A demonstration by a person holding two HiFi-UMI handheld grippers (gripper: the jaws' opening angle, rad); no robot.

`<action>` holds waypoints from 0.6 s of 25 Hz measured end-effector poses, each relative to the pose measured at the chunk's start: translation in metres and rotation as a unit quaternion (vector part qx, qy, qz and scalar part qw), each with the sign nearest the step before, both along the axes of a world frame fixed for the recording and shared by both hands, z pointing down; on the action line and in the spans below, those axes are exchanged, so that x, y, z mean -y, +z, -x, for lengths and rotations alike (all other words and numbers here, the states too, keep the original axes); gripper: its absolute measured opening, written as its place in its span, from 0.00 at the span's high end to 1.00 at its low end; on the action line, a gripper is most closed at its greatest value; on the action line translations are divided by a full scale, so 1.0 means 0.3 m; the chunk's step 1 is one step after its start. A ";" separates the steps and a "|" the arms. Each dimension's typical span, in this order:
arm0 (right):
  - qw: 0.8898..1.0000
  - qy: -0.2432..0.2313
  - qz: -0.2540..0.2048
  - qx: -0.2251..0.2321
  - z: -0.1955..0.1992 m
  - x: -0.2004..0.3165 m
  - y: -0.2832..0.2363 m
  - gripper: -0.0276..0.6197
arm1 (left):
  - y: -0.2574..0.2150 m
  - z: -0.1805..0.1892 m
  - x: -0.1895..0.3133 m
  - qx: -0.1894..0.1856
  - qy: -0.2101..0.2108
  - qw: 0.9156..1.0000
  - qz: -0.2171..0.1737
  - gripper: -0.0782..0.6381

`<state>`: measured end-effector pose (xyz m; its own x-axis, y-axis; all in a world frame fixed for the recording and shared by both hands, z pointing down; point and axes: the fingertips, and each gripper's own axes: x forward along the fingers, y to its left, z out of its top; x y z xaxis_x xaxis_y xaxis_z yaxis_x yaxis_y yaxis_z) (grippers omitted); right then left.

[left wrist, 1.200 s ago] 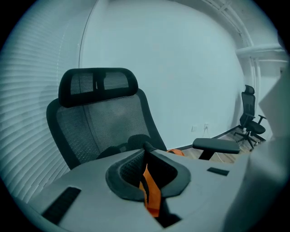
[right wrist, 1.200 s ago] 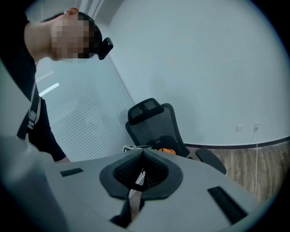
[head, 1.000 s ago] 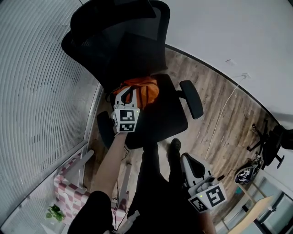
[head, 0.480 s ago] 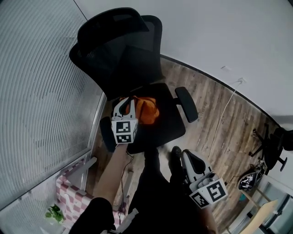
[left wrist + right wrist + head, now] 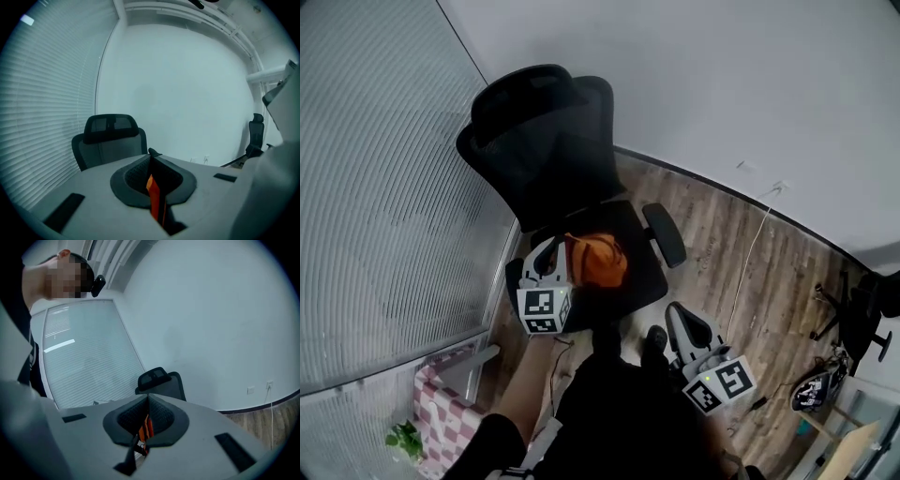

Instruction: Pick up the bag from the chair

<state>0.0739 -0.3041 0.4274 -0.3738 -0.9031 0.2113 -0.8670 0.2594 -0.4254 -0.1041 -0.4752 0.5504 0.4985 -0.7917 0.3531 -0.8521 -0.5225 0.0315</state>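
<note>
White wall (image 5: 722, 94), slatted blinds (image 5: 384, 187) and wood flooring (image 5: 741, 272) surround a black mesh office chair (image 5: 548, 155).

The left gripper's fingers (image 5: 133, 176) are pressed together on a thin upright fold of the orange bag (image 5: 600, 262). The left gripper (image 5: 562, 251) sits just left of the chair's seat front. The bag bulges beside it over the seat's front edge, its pinched peak turned toward the jaws. It is plain orange, soft and rounded. From above its long axis cannot be judged, nor whether it clears the seat.

The right gripper (image 5: 147, 401), well to the right of the chair, has its jaws closed on a small orange-and-black striped strip (image 5: 145, 427). A black strap (image 5: 130, 455) dangles beneath it. What these belong to is unclear.
</note>
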 end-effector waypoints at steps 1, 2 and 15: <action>1.000 0.003 -0.006 0.004 -0.018 -0.009 -0.010 0.93 | -0.030 -0.007 -0.025 0.001 0.001 1.000 -0.006 0.84; 1.000 0.005 -0.011 0.006 -0.036 -0.018 -0.018 0.93 | -0.059 -0.014 -0.049 0.000 -0.001 1.000 -0.011 0.84; 0.997 -0.034 -0.065 0.016 -0.275 -0.226 -0.135 0.93 | -0.464 -0.117 -0.376 -0.053 -0.069 0.992 -0.095 0.84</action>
